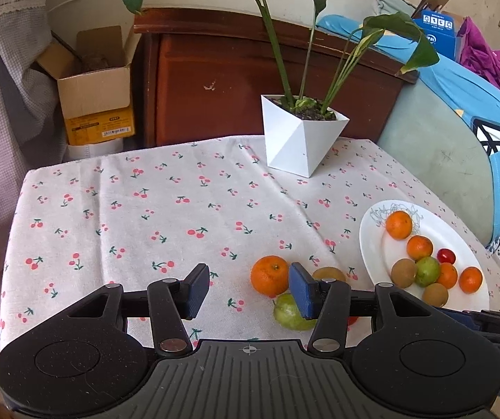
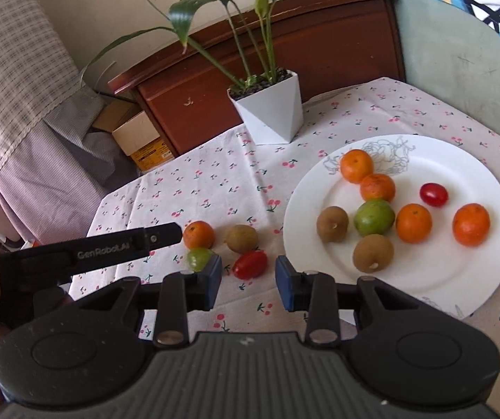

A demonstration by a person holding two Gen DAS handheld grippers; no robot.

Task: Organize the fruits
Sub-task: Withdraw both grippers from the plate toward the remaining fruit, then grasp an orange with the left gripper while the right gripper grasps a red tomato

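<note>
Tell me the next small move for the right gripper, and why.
Probably ease the right gripper forward and down around the small red tomato on the cherry-print tablecloth. Its jaws are open and empty, the tomato lies just ahead of the gap, and it is one of four fruits still off the white round plate.

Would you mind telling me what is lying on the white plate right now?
The plate holds four oranges, two kiwis, one green fruit and one red tomato. Nothing covers it in the right view, though the fruits hide what lies beneath them.
</note>
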